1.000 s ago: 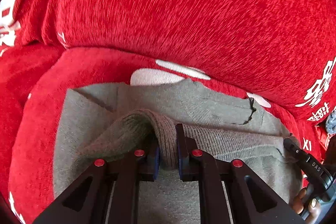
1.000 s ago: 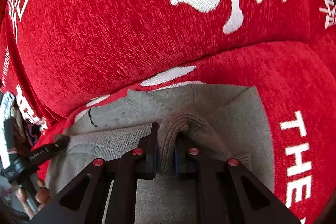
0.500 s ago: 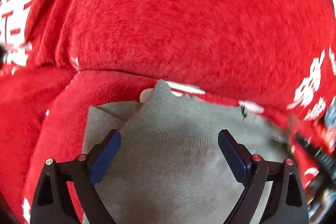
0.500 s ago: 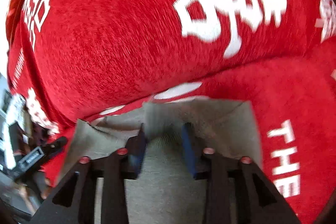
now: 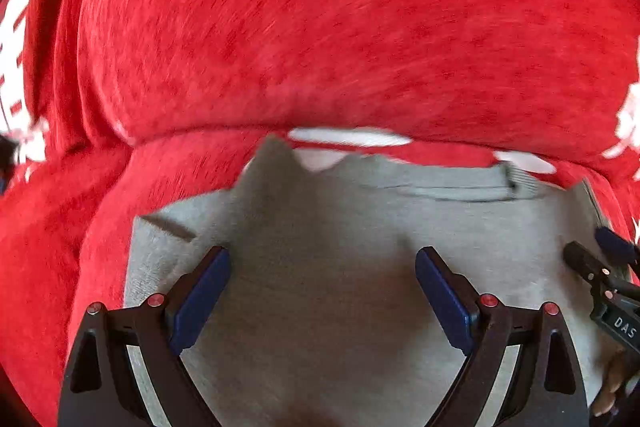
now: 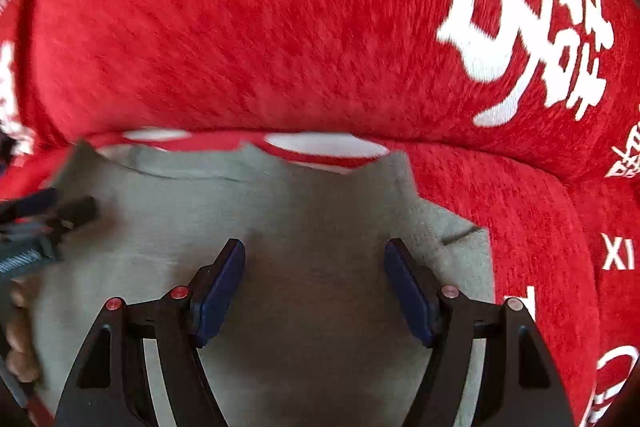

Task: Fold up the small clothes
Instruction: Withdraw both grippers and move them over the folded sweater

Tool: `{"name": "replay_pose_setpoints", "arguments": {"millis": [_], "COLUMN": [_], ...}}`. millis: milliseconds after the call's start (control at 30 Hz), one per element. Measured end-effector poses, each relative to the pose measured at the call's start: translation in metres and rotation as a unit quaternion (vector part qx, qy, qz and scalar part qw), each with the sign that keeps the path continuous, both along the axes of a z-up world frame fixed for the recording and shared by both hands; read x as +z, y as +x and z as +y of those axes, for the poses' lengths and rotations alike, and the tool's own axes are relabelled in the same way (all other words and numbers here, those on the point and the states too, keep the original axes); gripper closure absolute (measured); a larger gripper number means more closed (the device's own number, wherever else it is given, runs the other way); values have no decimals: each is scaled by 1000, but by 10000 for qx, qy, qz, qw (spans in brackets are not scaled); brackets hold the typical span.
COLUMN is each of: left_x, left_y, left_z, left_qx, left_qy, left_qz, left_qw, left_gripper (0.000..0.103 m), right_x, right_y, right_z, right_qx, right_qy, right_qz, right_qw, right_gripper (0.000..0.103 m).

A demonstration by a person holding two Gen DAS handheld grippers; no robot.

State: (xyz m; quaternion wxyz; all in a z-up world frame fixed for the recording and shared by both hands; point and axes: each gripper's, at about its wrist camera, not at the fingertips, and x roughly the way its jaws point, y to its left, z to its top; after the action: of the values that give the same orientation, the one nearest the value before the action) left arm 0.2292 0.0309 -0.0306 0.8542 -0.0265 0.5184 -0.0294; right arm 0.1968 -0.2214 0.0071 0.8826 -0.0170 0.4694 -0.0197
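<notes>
1. Grey garment (image 5: 332, 259) is lying flat on a red cushion (image 5: 100, 227), its far edge reaching the foot of the red backrest (image 5: 340, 27).
2. Left gripper (image 5: 322, 291) is hovering over the cloth with its blue-padded jaws spread wide, gripping nothing.
3. Right gripper (image 6: 314, 287) is hanging over the right part of the same cloth (image 6: 320, 207), jaws also wide apart and empty.
4. White characters (image 6: 532, 15) are showing on the backrest at the far right, and white letters (image 6: 618, 253) on the cushion to the right of the cloth.
5. Each gripper is appearing at the edge of the other's view, blurred.
</notes>
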Motion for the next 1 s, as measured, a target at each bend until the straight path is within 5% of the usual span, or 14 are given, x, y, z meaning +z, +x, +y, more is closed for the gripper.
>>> {"name": "replay_pose_setpoints", "arguments": {"millis": [233, 367, 500, 667, 733, 1000], "left_x": [-3, 11, 28, 16, 11, 35], "left_y": [3, -16, -66, -99, -108, -132], "left_z": [20, 15, -1, -15, -4, 36], "left_qx": [125, 145, -133, -278, -264, 264], "left_qy": [-326, 74, -228, 212, 379, -125], "left_qz": [-31, -240, -519, -529, -593, -537], "left_qw": [9994, 9996, 9983, 9980, 9972, 9981], "left_gripper": [9, 9, 9, 9, 9, 9], "right_x": [-6, 10, 24, 7, 2, 24], "right_y": [4, -18, -62, -91, -96, -130], "right_z": [-31, -25, 2, 44, 36, -19], "right_qx": [-449, -678, -94, 485, 366, -525], "right_qy": [277, -47, 506, 17, -223, -21], "right_qz": [-45, -273, -489, -335, -390, -486], "right_qw": [9986, 9973, 9975, 9983, 9983, 9974], "right_gripper": [29, 28, 27, 28, 28, 27]}}
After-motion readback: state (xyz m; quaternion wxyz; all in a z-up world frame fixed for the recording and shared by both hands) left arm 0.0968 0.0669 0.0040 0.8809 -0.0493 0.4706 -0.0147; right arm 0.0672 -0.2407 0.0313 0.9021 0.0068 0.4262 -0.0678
